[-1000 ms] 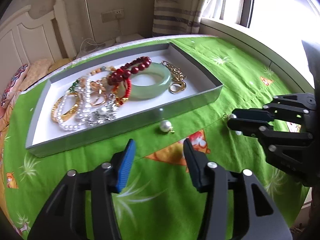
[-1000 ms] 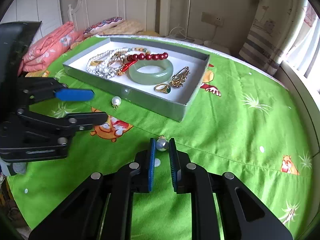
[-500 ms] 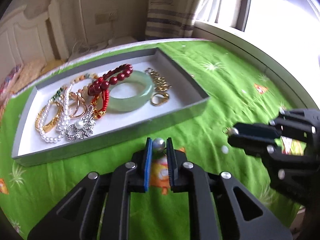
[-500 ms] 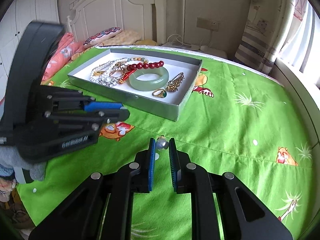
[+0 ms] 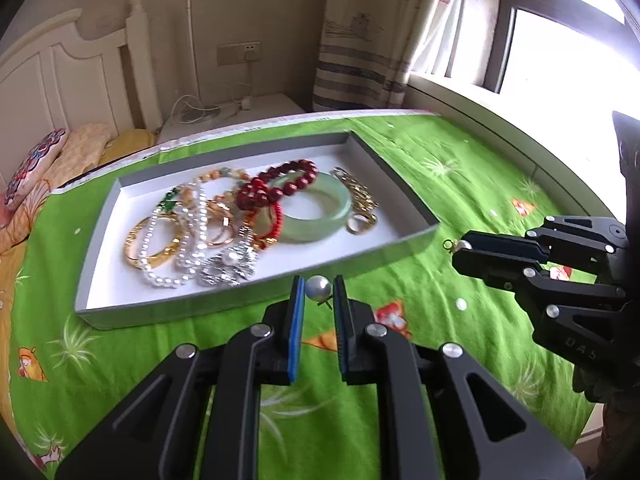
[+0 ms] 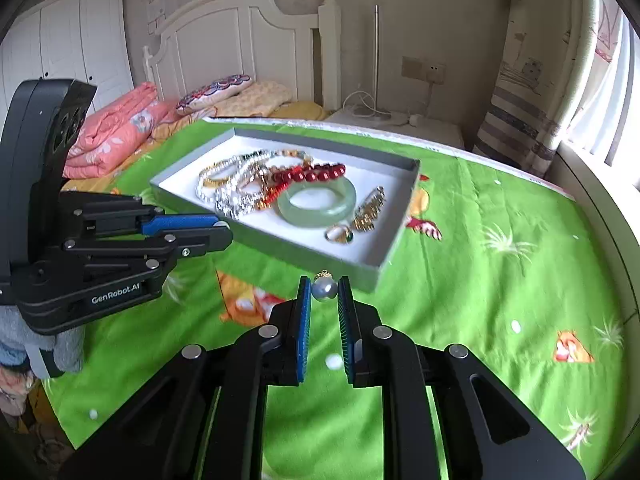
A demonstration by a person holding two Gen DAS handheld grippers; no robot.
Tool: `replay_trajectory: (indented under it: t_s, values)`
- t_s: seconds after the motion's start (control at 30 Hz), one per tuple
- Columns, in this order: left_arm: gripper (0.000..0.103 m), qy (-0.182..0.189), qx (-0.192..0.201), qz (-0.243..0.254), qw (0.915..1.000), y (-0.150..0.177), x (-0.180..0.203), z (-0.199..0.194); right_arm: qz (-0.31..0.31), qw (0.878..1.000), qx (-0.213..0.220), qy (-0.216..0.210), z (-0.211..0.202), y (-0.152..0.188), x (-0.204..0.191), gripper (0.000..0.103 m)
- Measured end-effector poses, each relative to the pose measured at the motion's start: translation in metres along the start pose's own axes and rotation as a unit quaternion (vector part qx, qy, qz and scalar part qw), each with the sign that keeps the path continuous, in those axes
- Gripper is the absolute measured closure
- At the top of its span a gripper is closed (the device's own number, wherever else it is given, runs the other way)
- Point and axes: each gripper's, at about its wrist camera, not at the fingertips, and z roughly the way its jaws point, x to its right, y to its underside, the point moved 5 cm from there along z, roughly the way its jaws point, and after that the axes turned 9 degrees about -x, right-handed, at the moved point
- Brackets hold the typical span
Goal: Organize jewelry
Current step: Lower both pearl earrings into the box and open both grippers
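A grey tray (image 5: 96, 256) with a white floor lies on the green cloth and holds a jade bangle (image 5: 320, 210), red beads (image 5: 280, 184), pearl strands (image 5: 188, 240), gold bangles and a ring. My left gripper (image 5: 317, 290) is shut on a pearl earring (image 5: 318, 287), held above the cloth just in front of the tray's near wall. My right gripper (image 6: 324, 290) is shut on a second pearl earring (image 6: 324, 289), held near the tray's corner (image 6: 380, 272). Each gripper shows in the other's view, the right one (image 5: 456, 250) and the left one (image 6: 224, 232).
The green cartoon cloth (image 6: 500, 280) covers a table. A white bed headboard (image 6: 240, 52) with pink bedding (image 6: 116, 128) is behind. A window ledge (image 5: 500, 120) and curtain run along the right. A nightstand with cables (image 5: 224, 116) stands past the far edge.
My left gripper closed on the pearl earring that lay in front of the tray and lifted it. Both grippers have risen, each holding its pearl earring.
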Motion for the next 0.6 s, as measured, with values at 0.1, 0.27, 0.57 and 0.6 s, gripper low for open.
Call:
replay_trajectory:
  t_s: [0.1, 0.27, 0.57, 0.6]
  values:
    - [0.089, -0.001, 0.003, -0.009, 1.0000, -0.006, -0.009, 0.000, 0.002, 1.000, 0.008, -0.009, 0.007, -0.011, -0.004, 0.088]
    - [0.089, -0.007, 0.008, -0.022, 0.9997, -0.020, -0.019, 0.005, 0.009, 1.000, 0.018, -0.023, 0.020, -0.026, -0.010, 0.088]
    - [0.089, -0.003, 0.005, -0.069, 0.9976, -0.036, -0.040, 0.032, 0.033, 0.999, 0.008, -0.035, 0.046, -0.045, -0.006, 0.087]
    - [0.089, -0.003, 0.003, -0.075, 0.9972, -0.036, -0.043, 0.035, 0.036, 0.999, 0.006, -0.038, 0.050, -0.047, -0.005, 0.087]
